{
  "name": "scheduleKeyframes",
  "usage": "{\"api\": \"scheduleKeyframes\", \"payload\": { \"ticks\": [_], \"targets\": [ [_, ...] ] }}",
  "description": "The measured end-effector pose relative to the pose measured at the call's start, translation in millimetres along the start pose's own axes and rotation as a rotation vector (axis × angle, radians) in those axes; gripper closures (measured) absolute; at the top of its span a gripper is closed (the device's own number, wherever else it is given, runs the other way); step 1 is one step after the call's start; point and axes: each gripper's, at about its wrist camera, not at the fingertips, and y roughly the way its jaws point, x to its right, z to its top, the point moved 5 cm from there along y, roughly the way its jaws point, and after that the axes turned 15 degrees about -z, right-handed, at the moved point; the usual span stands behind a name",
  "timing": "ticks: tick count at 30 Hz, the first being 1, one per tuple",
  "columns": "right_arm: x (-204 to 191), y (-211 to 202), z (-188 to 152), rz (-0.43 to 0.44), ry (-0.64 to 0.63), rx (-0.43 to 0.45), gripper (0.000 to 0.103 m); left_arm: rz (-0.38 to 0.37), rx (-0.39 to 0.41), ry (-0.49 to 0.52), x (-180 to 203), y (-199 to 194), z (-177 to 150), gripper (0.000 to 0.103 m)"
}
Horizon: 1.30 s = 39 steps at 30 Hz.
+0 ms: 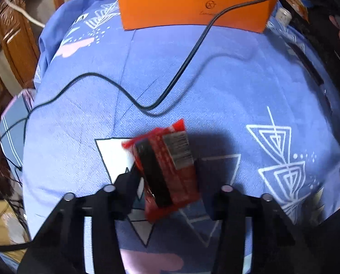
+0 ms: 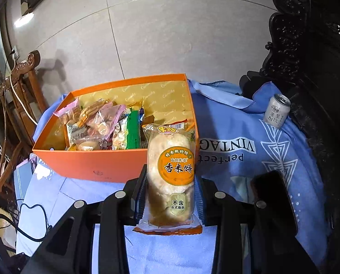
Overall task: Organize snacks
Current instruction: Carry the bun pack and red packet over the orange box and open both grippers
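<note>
In the left wrist view a red snack packet (image 1: 167, 171) with a barcode label lies on the blue patterned cloth (image 1: 238, 80). My left gripper (image 1: 165, 169) points down at the packet, with a finger pressed against each side of it. The picture is blurred there. In the right wrist view my right gripper (image 2: 171, 182) is shut on a clear packet of rice crackers (image 2: 170, 157) with an orange round label. It holds the packet upright above the cloth, in front of the open orange box (image 2: 90, 159). Several wrapped snacks fill the left half of that box.
A black cable (image 1: 181, 68) snakes over the cloth towards the orange box (image 1: 192, 4). A white drink can (image 2: 277, 110) stands at the right, and a black phone (image 2: 275, 201) lies nearer. Dark carved furniture (image 2: 307, 68) borders the right side, and a wooden chair (image 2: 21, 84) stands at the left.
</note>
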Motion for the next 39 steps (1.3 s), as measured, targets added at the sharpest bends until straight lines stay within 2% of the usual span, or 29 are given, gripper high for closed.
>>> {"api": "scheduleKeyframes", "payload": {
  "ticks": [10, 20, 22, 26, 29, 36, 39],
  "targets": [
    [9, -14, -13, 0.015, 0.032, 0.000, 0.067, -0.028, 0.022, 0.027, -6, -18, 7, 0.060],
    [26, -30, -5, -0.019, 0.065, 0.052, 0.067, -0.066, 0.103, 0.185, -10, -95, 25, 0.060],
    [29, -33, -3, -0.021, 0.075, 0.062, 0.067, -0.092, 0.145, 0.193, -11, -117, 39, 0.060],
    [32, -42, 3, -0.020, 0.094, 0.086, 0.067, -0.085, 0.234, 0.223, -3, -151, 75, 0.060],
    [33, -53, 9, -0.014, 0.109, 0.103, 0.067, -0.111, 0.296, 0.218, 4, -168, 106, 0.060],
    [32, -81, 27, 0.013, 0.127, 0.160, 0.067, -0.153, 0.394, 0.228, 18, -187, 169, 0.060],
    [27, -89, 30, 0.018, 0.118, 0.182, 0.067, -0.138, 0.394, 0.257, 13, -180, 166, 0.060]
  ]
}}
